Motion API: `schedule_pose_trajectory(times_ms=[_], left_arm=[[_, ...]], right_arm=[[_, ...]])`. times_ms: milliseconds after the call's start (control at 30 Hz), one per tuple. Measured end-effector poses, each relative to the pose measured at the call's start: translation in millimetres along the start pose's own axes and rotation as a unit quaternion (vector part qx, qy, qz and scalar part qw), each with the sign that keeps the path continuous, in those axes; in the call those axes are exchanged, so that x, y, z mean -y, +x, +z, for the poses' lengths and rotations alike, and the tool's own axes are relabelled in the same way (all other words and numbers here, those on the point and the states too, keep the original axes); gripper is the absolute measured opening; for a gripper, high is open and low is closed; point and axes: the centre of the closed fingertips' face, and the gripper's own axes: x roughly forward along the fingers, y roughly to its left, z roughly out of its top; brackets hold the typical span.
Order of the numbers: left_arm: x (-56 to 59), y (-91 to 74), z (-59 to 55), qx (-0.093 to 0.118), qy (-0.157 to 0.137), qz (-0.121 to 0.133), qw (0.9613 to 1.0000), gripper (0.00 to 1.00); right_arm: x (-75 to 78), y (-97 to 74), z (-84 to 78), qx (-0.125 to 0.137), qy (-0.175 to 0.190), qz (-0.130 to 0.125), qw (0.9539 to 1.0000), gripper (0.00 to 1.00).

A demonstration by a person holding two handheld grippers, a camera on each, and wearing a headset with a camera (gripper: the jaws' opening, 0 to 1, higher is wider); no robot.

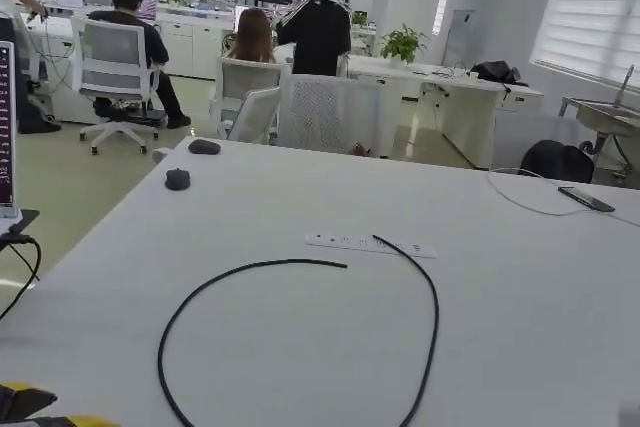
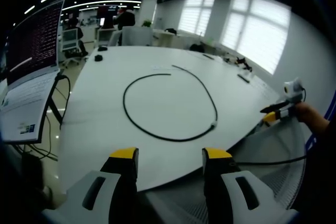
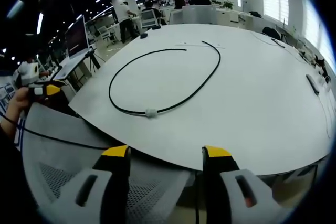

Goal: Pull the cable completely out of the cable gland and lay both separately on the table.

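Cable [image 1: 290, 263] lies looped across the middle of my head view on the white table [image 1: 520, 307]. Its gland [image 3: 150, 113] sits on the near arc, centre of my right gripper view. Left gripper [image 2: 170, 156] and right gripper [image 3: 165, 153] are at bottom centre, jaws apart, holding nothing.

nothing legible; the lines on the monitor [image 2: 32, 51] are too blurred.
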Motion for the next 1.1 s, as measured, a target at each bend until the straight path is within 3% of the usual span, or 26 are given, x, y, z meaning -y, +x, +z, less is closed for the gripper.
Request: schedule_pose_trajectory(times_ms=[833, 1100], left_arm=[[3.3, -4.3, -2.5, -0.004, 0.002, 0.005, 1.0000, 0.49], [0.5, -6.5, -5.8, -0.005, -0.002, 0.010, 0.9999, 0.49]], right_arm=[[1.1, 5.2, -2.9, -0.001, 0.003, 0.008, 1.0000, 0.57], [-1.9, 5.2, 3.0, 0.002, -0.006, 0.013, 0.9999, 0.57]])
